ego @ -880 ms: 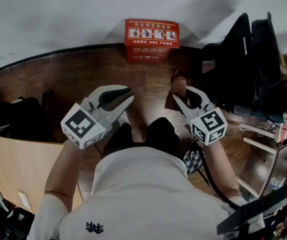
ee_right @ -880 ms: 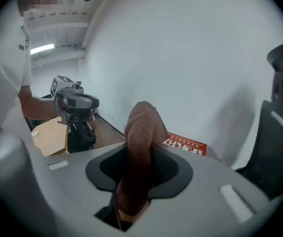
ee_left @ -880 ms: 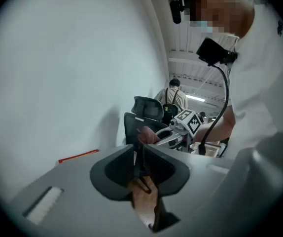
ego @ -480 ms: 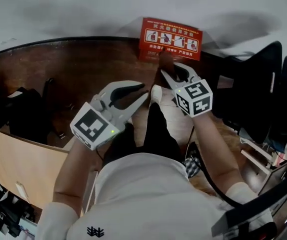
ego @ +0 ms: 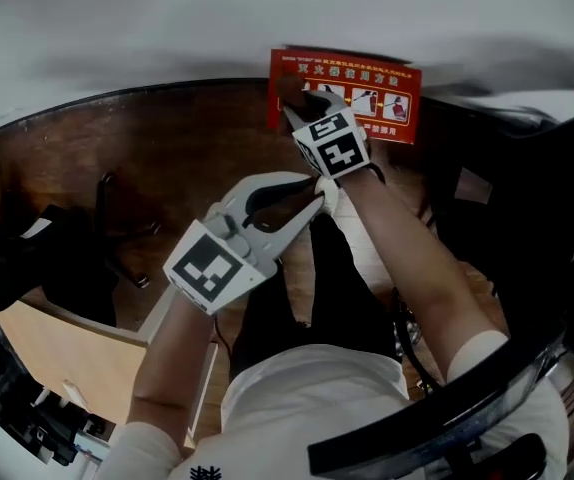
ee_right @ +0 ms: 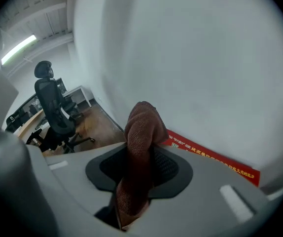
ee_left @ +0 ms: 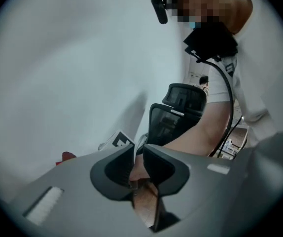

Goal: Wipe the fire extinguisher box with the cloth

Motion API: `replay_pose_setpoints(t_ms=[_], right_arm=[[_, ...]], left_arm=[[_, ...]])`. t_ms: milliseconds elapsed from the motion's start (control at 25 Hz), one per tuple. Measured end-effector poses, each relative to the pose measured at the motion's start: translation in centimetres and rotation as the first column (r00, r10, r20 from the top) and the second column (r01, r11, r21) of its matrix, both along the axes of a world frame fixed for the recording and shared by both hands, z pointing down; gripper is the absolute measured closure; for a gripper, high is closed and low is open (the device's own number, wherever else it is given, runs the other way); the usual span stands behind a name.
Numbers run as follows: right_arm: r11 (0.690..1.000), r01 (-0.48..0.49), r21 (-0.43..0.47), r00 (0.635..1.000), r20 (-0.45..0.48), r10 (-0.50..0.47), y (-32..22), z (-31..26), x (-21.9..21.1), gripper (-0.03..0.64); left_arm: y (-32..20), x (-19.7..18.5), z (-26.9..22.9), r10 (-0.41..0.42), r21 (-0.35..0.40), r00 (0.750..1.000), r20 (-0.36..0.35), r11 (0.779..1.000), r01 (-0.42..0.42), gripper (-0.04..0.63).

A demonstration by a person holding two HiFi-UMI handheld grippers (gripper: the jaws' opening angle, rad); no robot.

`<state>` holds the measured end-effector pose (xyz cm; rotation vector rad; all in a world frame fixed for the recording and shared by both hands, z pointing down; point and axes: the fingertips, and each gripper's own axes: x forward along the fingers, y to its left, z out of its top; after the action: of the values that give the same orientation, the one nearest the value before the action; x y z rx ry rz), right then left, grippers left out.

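White wall, dark wood floor (ego: 167,158). Head view: red fire extinguisher box (ego: 382,93) stands at the wall's foot. The right gripper (ego: 302,108) is at the box's upper left corner, cloth (ego: 289,88) just a dark lump there; contact hard to make out. The left gripper (ego: 317,193) hangs lower, off the box.

Left gripper view: left gripper (ee_left: 138,154) jaws a narrow slit apart, empty; box mostly hidden.

Right gripper view: right gripper (ee_right: 142,154) clamped on the brown cloth (ee_right: 141,127); only the box's (ee_right: 215,159) edge shows.
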<state>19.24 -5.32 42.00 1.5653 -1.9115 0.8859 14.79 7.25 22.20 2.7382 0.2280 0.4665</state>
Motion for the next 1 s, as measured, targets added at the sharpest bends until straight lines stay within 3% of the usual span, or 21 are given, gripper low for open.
replay_pose_setpoints(t_ms=[320, 1000], right_arm=[[0.996, -0.026, -0.085, 0.999, -0.027, 0.024, -0.3, 5.6, 5.5, 0.499], [0.967, -0.225, -0.123, 0.974, -0.057, 0.219, 12.0, 6.9, 20.6, 0.499]], left_arm=[[0.1, 5.1, 2.9, 0.060, -0.065, 0.998, 0.017, 0.996, -0.059, 0.535], [2.7, 12.3, 4.4, 0.225, -0.089, 0.974, 0.018, 0.971, -0.223, 0.535]])
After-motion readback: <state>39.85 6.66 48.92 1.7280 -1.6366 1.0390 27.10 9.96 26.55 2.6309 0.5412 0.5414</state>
